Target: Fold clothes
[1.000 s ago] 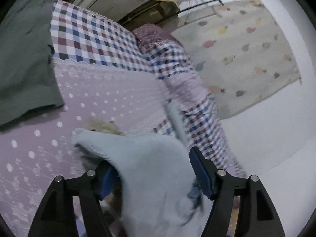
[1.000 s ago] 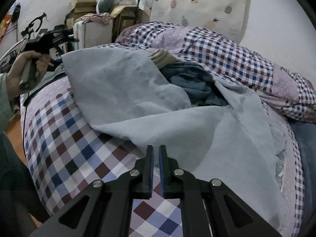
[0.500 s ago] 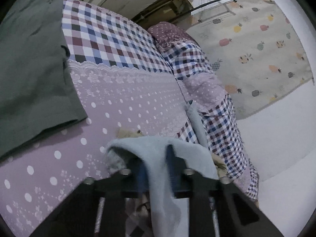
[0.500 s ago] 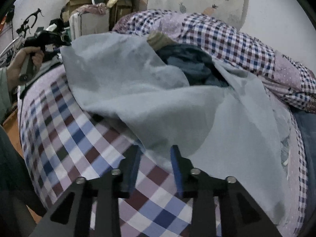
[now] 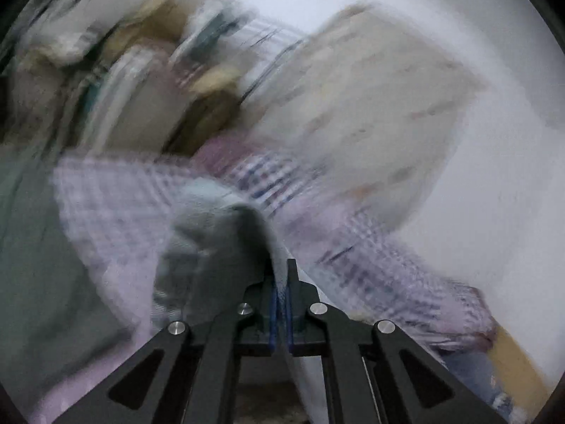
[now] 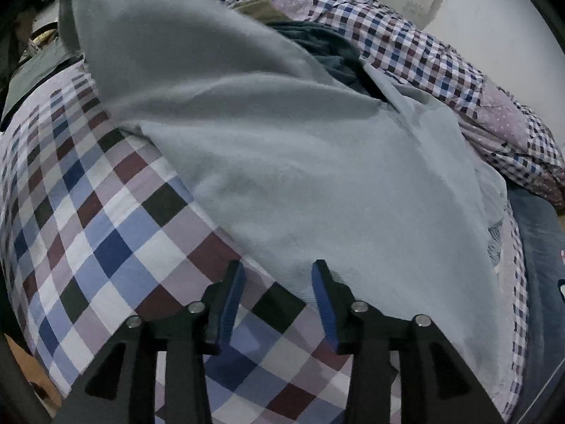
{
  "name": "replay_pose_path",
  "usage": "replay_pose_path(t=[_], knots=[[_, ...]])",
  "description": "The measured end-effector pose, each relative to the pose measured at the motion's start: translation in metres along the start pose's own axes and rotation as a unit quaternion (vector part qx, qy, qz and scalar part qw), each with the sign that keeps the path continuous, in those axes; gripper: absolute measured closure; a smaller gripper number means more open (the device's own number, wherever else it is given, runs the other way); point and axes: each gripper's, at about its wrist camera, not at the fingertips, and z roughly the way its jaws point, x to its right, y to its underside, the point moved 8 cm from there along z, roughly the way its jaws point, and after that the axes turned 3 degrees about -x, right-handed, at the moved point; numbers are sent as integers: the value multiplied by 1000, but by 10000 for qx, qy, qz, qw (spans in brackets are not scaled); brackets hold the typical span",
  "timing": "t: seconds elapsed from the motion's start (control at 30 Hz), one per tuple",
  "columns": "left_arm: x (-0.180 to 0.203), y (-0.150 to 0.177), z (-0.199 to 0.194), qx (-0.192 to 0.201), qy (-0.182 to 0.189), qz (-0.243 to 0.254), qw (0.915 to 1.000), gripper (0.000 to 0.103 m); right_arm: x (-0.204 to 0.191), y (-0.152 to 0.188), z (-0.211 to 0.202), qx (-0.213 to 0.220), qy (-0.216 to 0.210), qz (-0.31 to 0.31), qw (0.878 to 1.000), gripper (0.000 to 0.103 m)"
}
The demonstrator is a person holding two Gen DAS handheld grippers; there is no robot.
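Checked bedspread carries the grey garment. Right gripper gapes empty at its near hem, which runs crosswise just ahead. Left gripper clamps a raised fold.

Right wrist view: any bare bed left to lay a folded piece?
Free: checked cover left of the light blue garment, ahead of the open right gripper. Crowded: dark blue clothing behind, denim at right edge.

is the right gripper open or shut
Open. The right gripper has its blue pads set apart, astride the near edge of the light blue garment, not clamped on it.
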Motion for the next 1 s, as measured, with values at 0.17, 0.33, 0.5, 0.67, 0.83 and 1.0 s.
replay_pose_path(t=[0.17,0.33,0.5,0.67,0.83,1.0], knots=[[-57,15,34,-717,-346,-930,9925,101,9,5,-4,-40,-67,249,9997,52],[-43,4,24,-506,-110,-675,9964,101,38,18,-28,165,-363,1078,9934,52],[-38,2,20,-506,97,-842,9951,100,120,61,-67,660,-340,2923,9534,52],[-41,8,24,-571,179,-1099,9921,100,196,143,-90,961,-175,5058,8571,51],[-36,12,25,-571,292,-1090,9920,100,225,200,-75,832,-695,6359,7641,49],[-27,8,18,-471,427,-997,9930,100,229,209,-53,639,-1006,6616,7403,49]])
